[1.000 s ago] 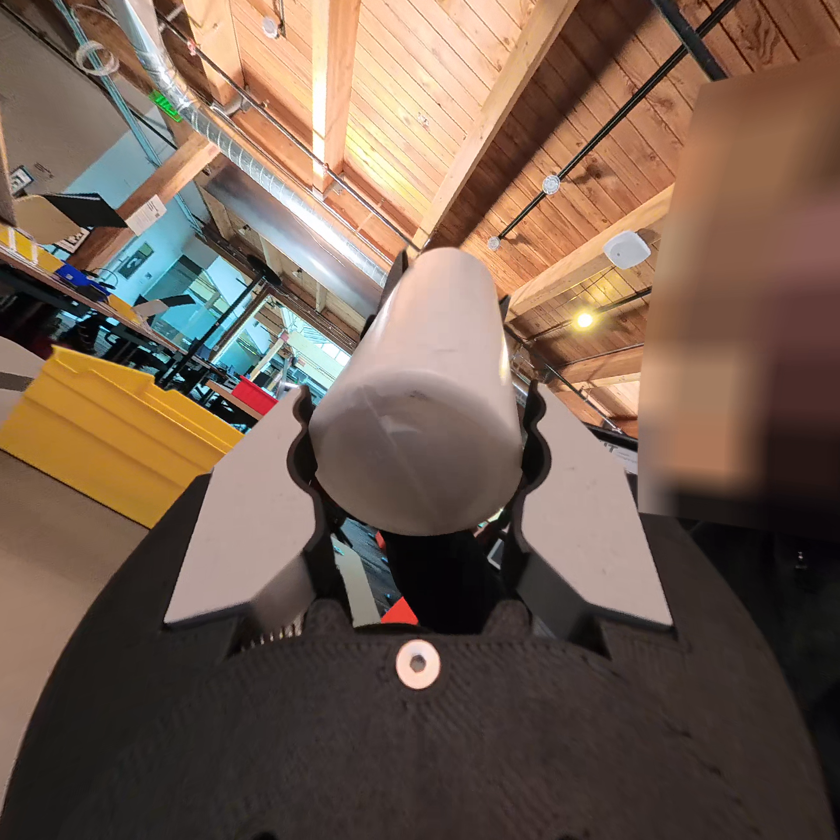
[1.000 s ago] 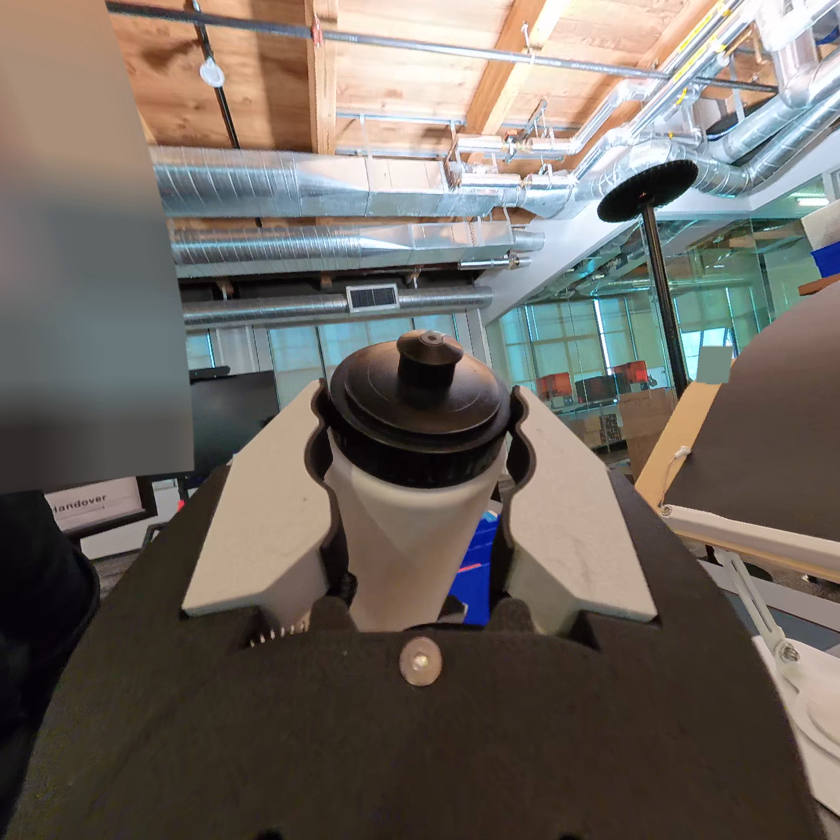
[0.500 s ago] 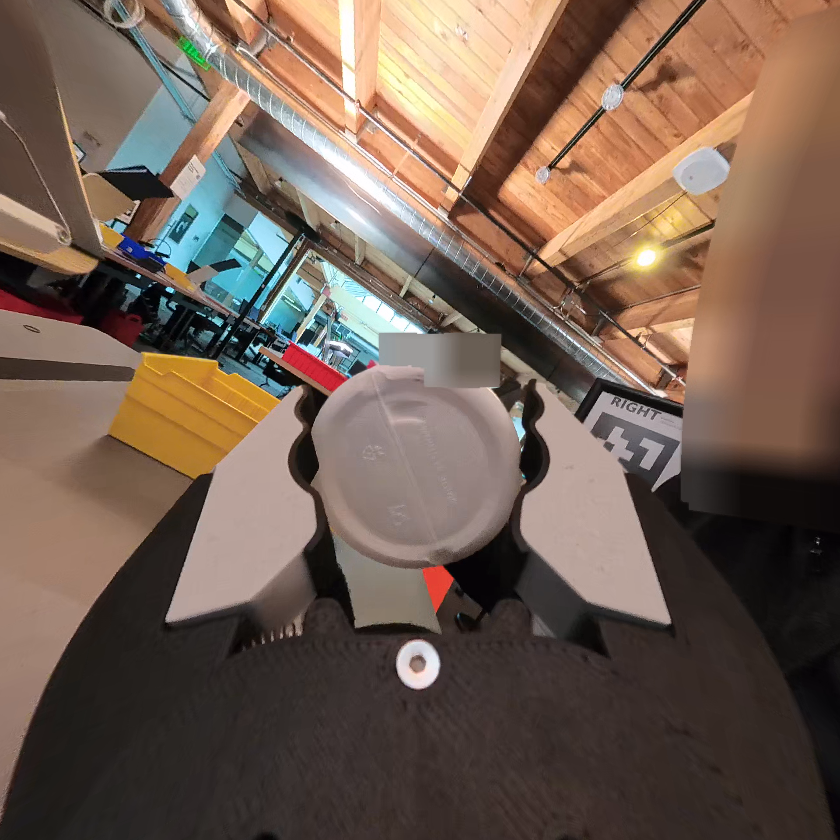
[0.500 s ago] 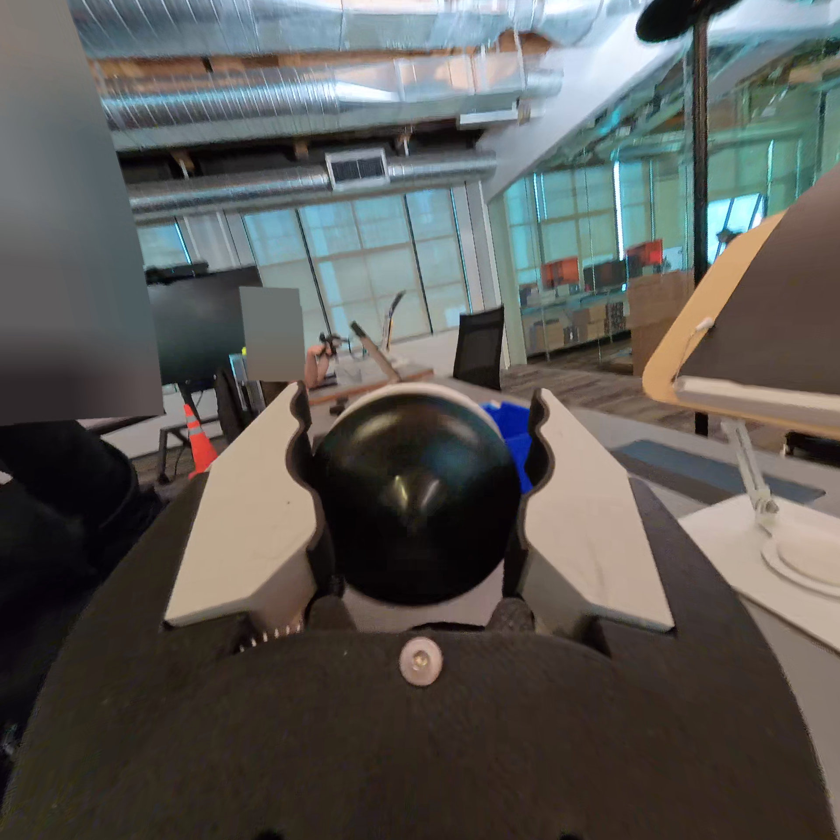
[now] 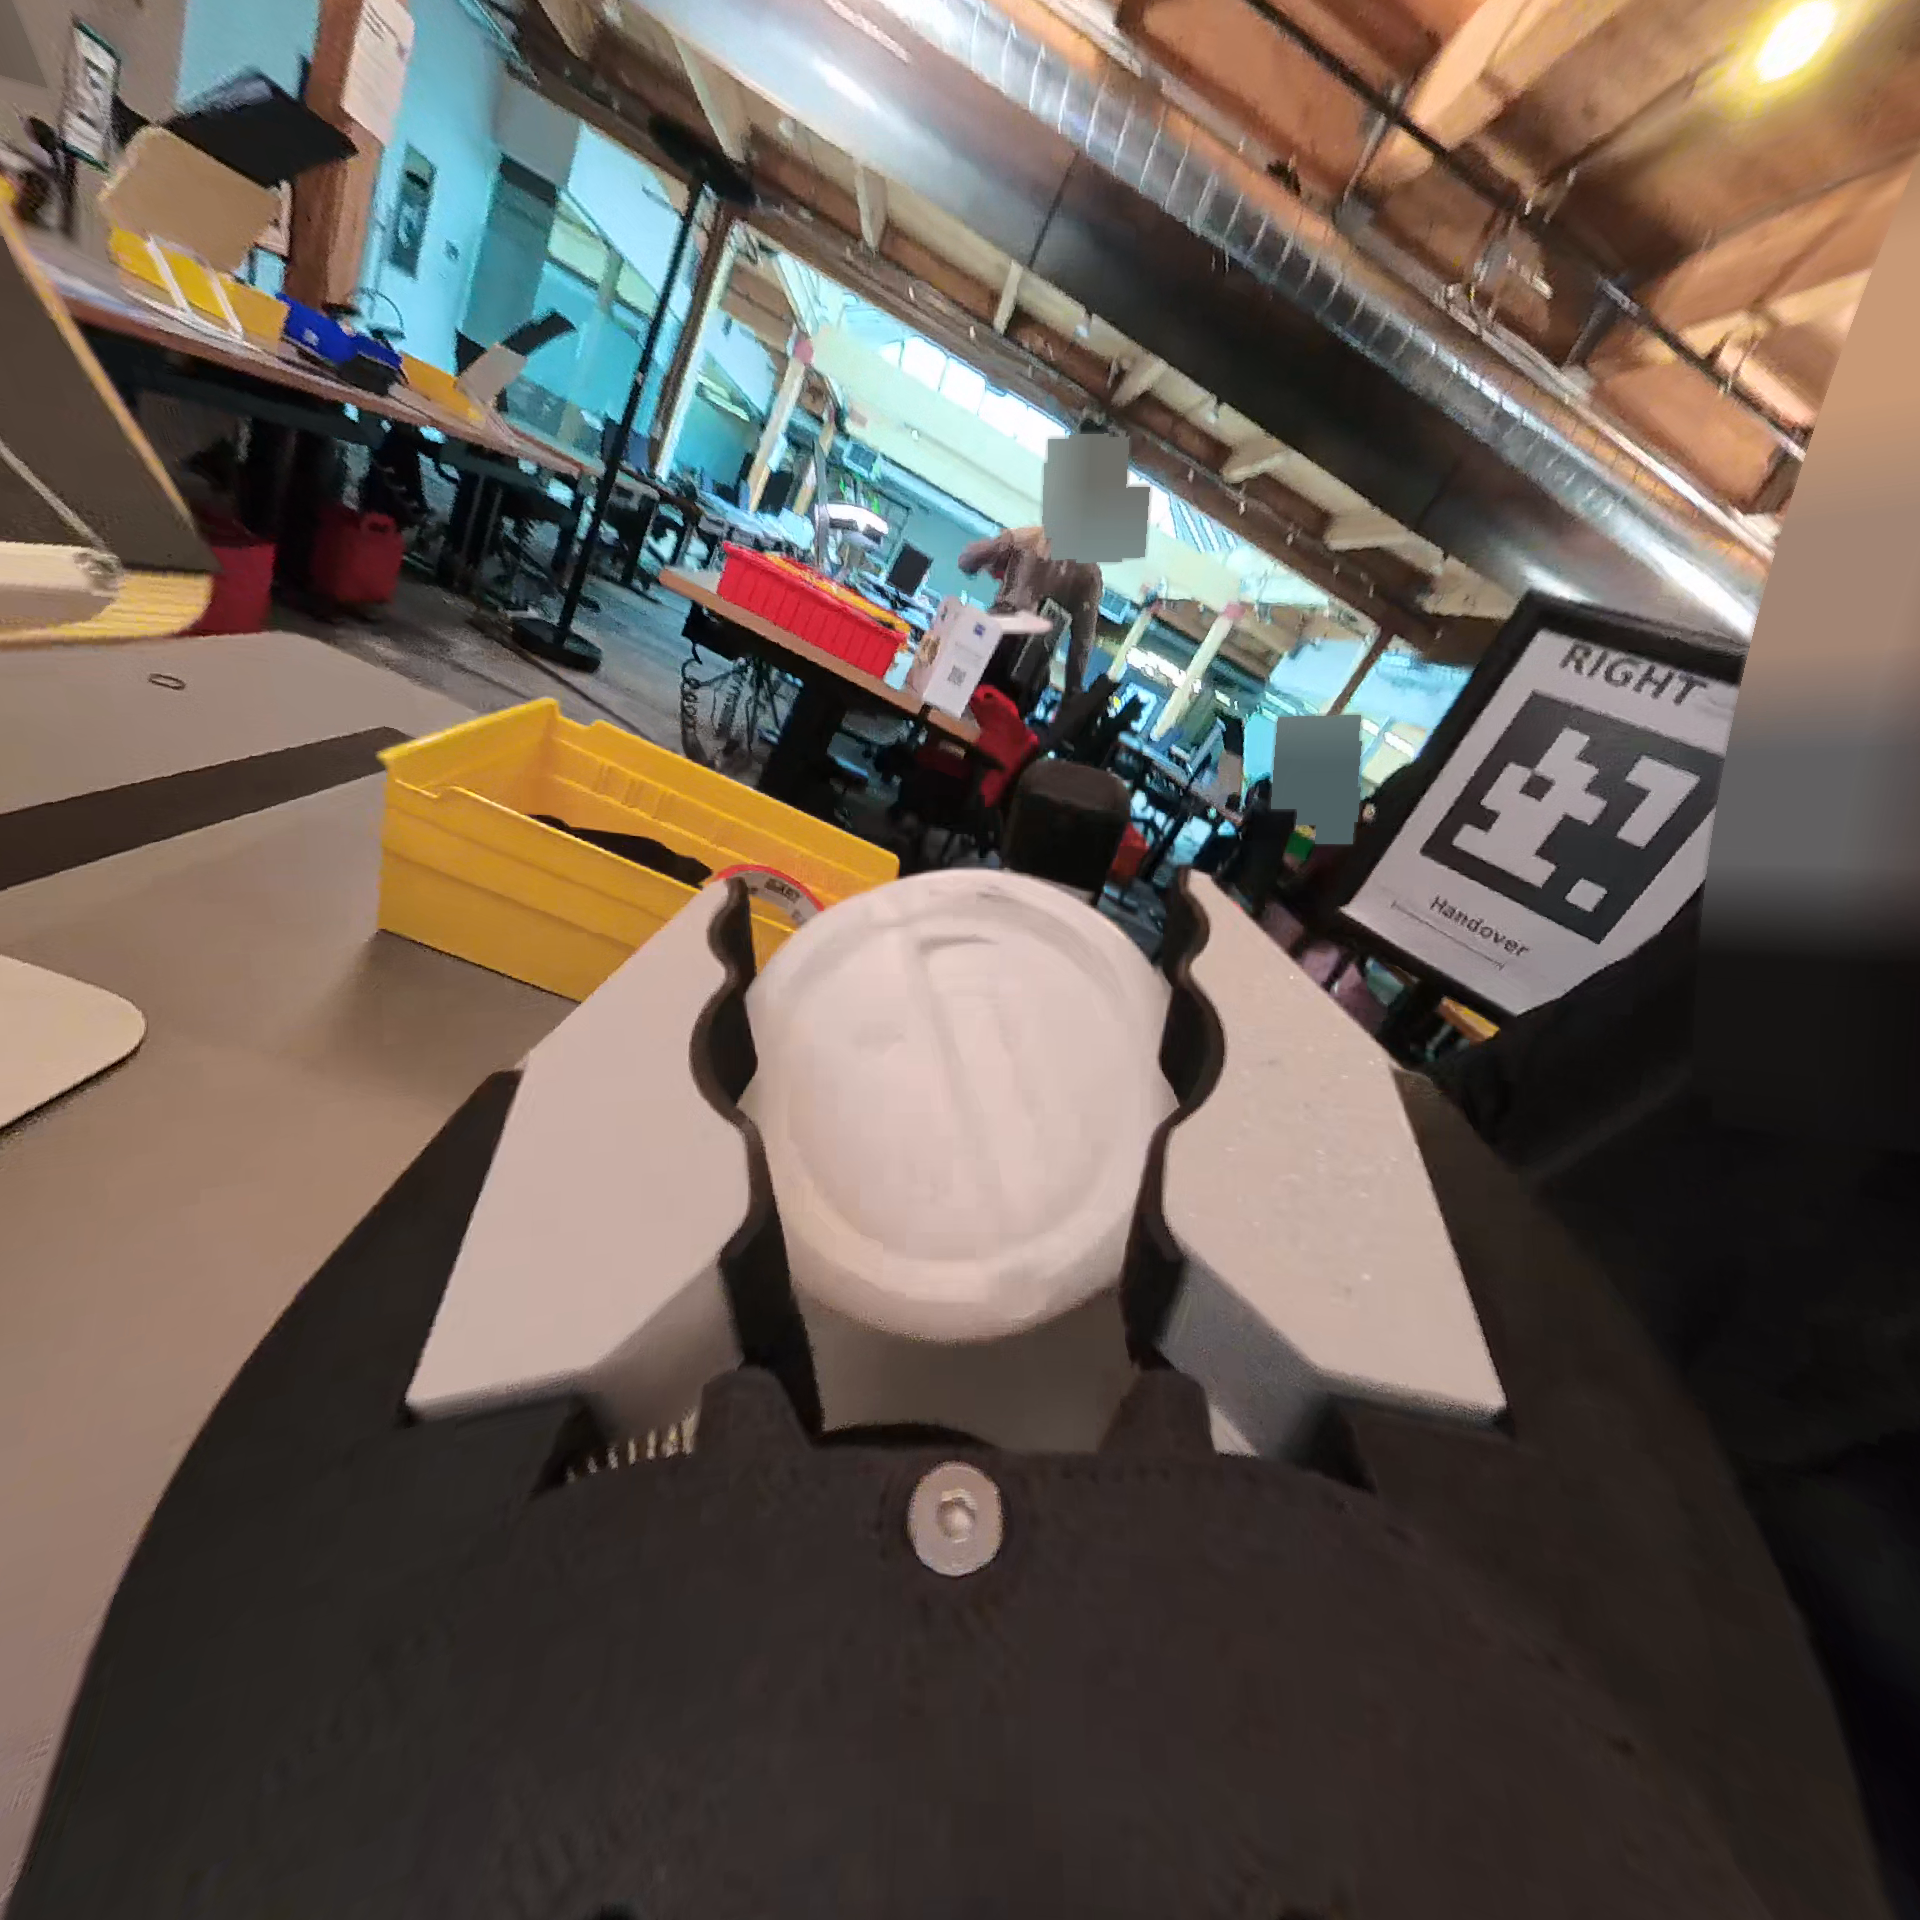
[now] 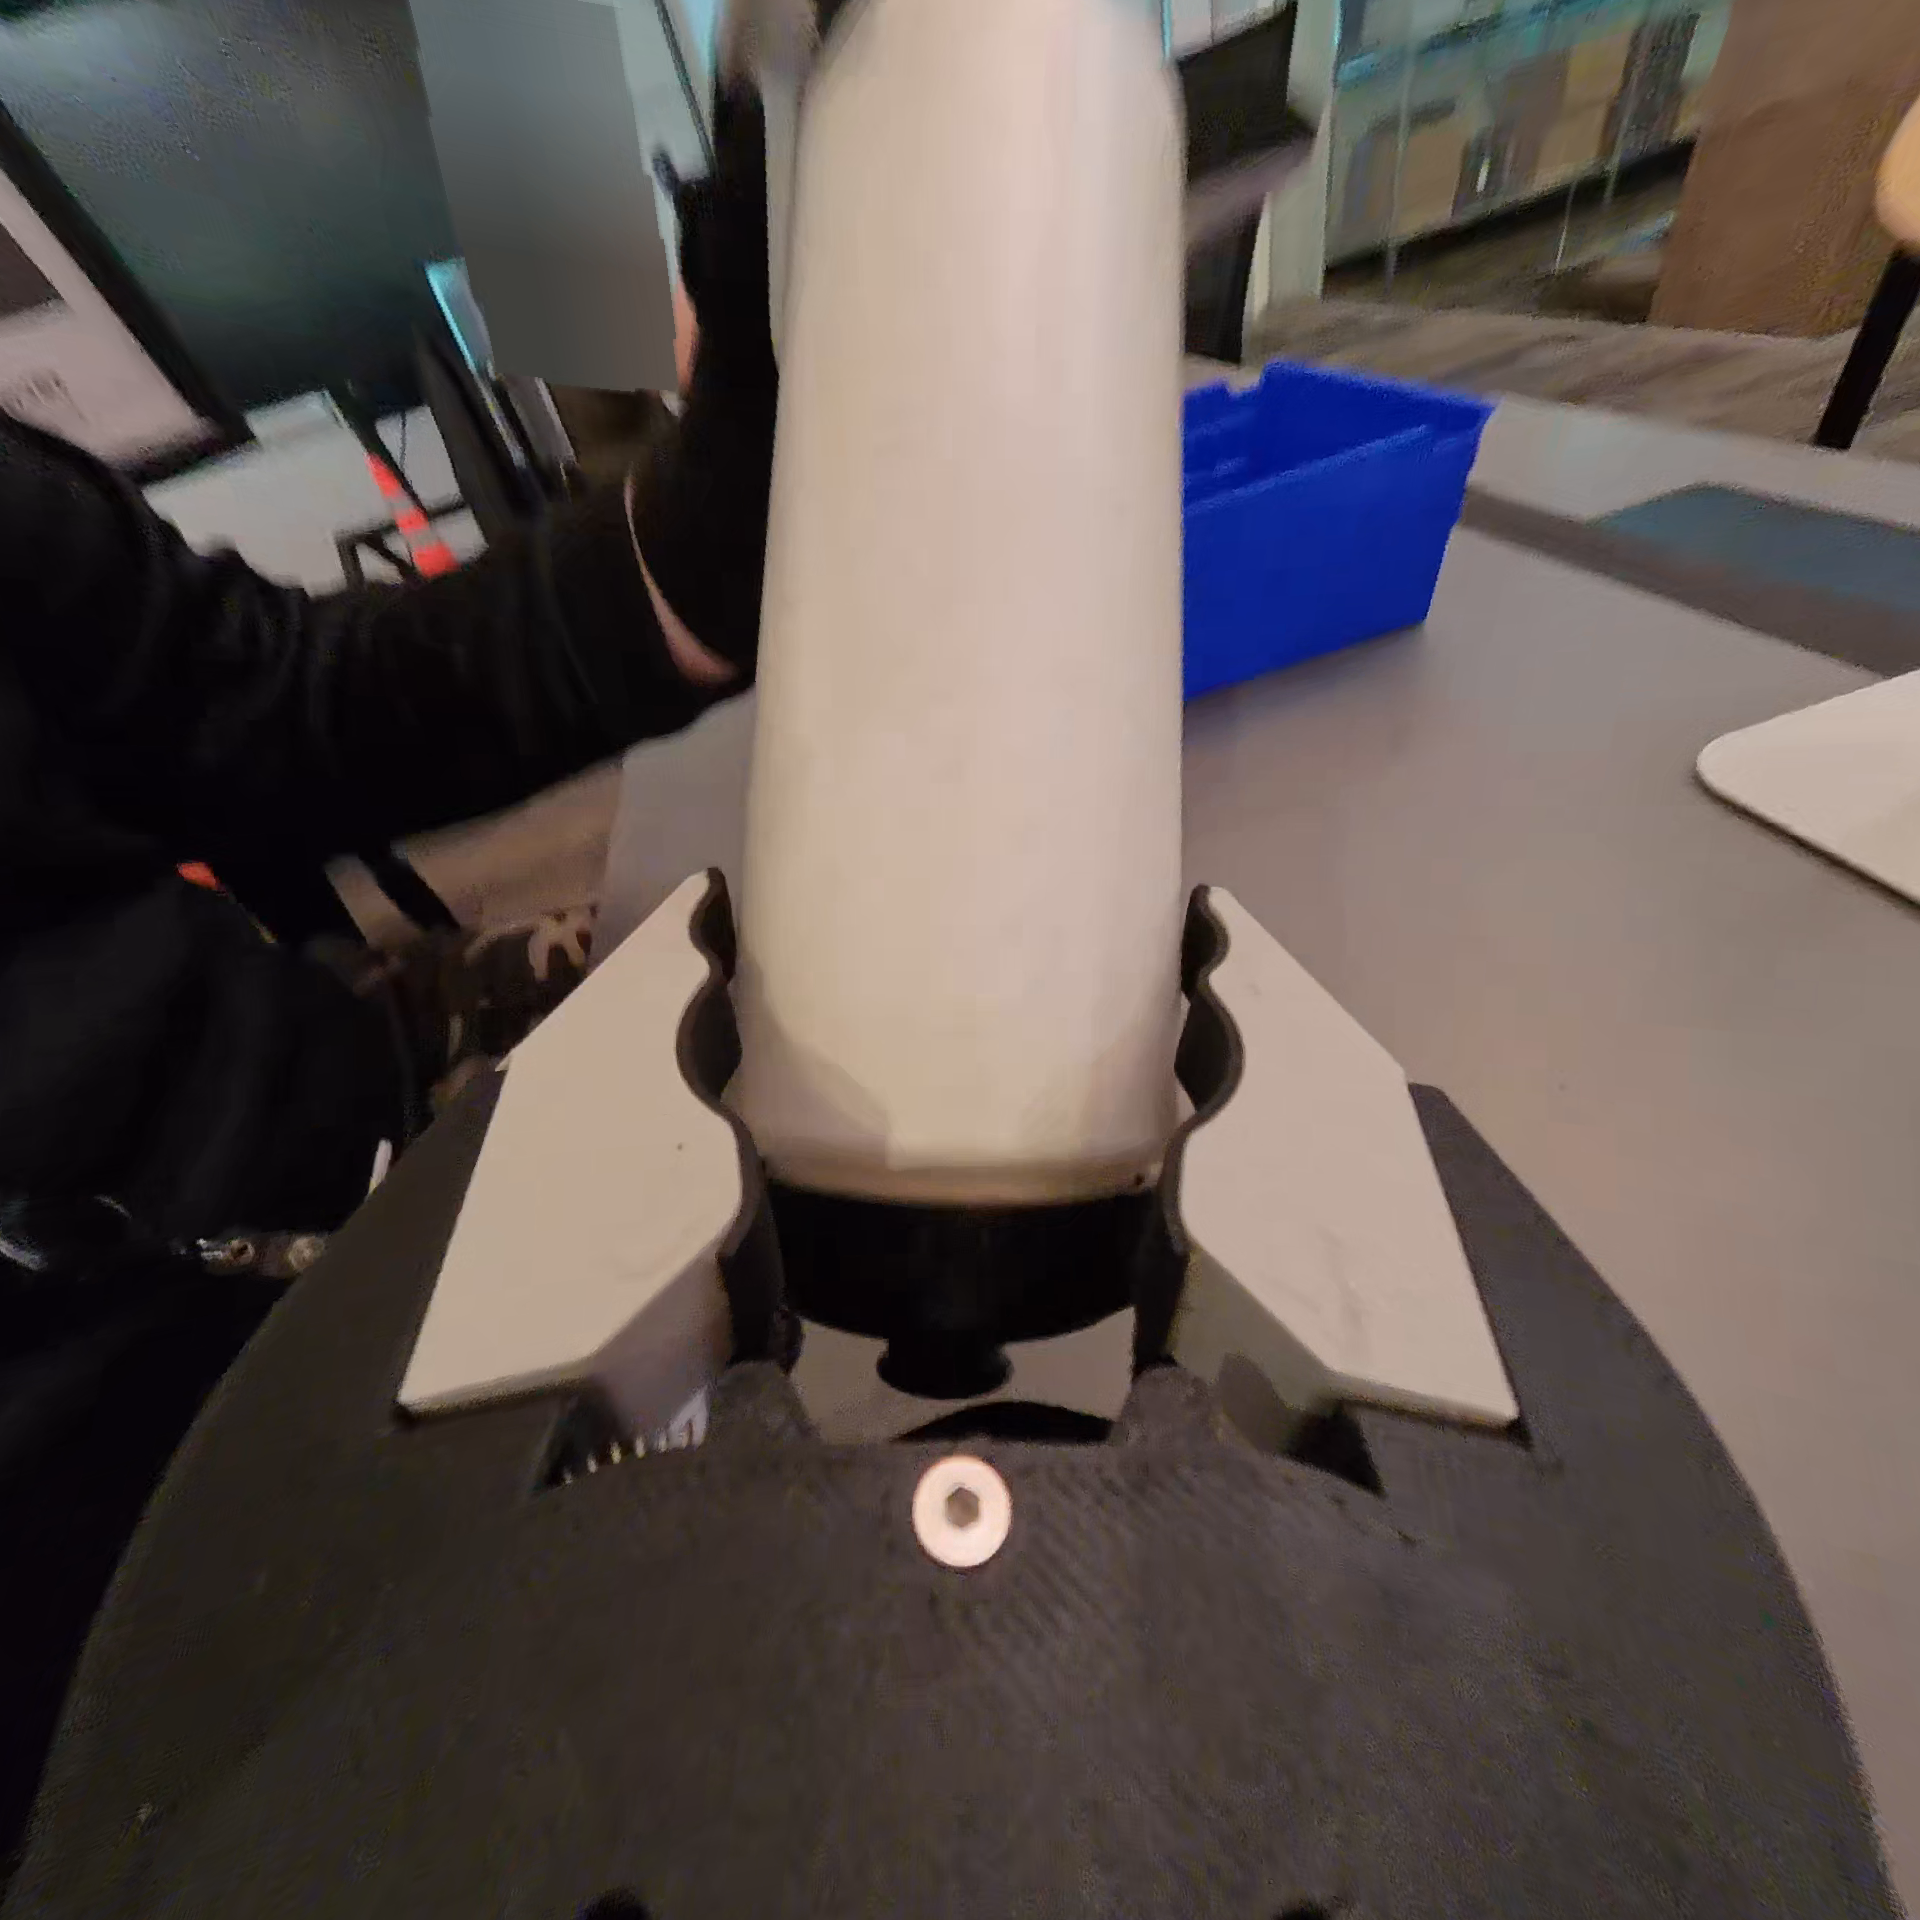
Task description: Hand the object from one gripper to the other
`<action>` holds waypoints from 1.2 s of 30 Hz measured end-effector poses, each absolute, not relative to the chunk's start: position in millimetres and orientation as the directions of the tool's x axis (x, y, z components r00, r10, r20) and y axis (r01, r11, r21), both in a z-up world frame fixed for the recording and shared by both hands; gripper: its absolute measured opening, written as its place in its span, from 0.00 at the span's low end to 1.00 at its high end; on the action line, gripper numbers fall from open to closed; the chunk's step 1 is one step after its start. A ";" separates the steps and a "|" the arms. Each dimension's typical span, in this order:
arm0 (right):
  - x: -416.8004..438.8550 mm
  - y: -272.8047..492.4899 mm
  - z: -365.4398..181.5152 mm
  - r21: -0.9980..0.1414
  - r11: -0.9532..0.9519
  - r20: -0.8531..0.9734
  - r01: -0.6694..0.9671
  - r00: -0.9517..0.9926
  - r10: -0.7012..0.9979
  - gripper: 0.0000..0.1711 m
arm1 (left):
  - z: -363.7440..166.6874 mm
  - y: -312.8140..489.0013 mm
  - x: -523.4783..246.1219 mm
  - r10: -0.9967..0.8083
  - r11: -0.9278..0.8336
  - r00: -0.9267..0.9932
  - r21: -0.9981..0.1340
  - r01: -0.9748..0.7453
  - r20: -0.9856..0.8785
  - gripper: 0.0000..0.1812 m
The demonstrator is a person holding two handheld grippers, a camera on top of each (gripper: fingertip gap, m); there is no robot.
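Note:
A white bottle with a black cap is held between both grippers. In the left wrist view my left gripper [image 5: 956,894] is shut on the bottle [image 5: 956,1122] near its base, whose round white bottom faces the camera. In the right wrist view my right gripper [image 6: 956,891] is shut on the same bottle [image 6: 966,623] just above the black cap [image 6: 951,1268]. The cap sits deep between the fingers and the white body runs away from the camera. The bottle's far end is blurred and cut off at the top edge.
A yellow bin [image 5: 499,862] stands on the grey table [image 5: 208,1091] ahead on the left. A blue bin [image 6: 1320,540] and a white pad [image 6: 1829,790] lie on the table to the right. A person's black sleeve [image 6: 260,675] is at the left. A black-and-white marker board [image 5: 1558,810] stands at the right. The grippers' ends are close to 12 centimetres from one another.
Both views have tipped down from the ceiling to table level. In the right view the cap has swung from pointing away to sitting near the gripper's base. Both grippers stay shut on the bottle.

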State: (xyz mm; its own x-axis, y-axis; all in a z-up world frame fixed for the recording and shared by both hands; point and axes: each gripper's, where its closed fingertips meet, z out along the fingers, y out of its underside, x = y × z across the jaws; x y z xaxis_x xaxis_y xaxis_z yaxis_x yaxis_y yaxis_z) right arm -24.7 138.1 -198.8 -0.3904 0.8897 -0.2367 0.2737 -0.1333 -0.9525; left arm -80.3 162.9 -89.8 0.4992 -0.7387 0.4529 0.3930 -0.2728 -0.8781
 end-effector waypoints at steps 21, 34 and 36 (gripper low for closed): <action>-48.1 143.1 -168.5 -0.932 -0.362 -0.334 0.024 -0.449 0.829 0.48 | -61.3 177.7 -71.4 -0.700 -0.194 0.586 -0.898 0.394 0.408 0.64; -57.2 130.5 -172.6 -0.960 -0.277 -0.267 0.045 -0.451 0.852 0.48 | -128.3 171.2 -33.6 -0.689 -0.286 0.622 -0.928 0.239 0.373 0.60; -61.3 123.4 -177.7 -0.968 -0.240 -0.246 0.070 -0.447 0.860 0.48 | -130.1 169.3 -24.4 -0.716 -0.275 0.602 -0.936 0.222 0.353 0.51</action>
State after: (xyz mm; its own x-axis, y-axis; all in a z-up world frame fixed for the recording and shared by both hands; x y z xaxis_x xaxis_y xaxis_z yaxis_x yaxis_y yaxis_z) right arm -61.3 123.4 -177.7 -0.4470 0.8601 -0.2457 0.0704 -0.2401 -0.9682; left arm -24.4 169.3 -130.1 0.6022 -0.7160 0.3530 0.2217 -0.2748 -0.9356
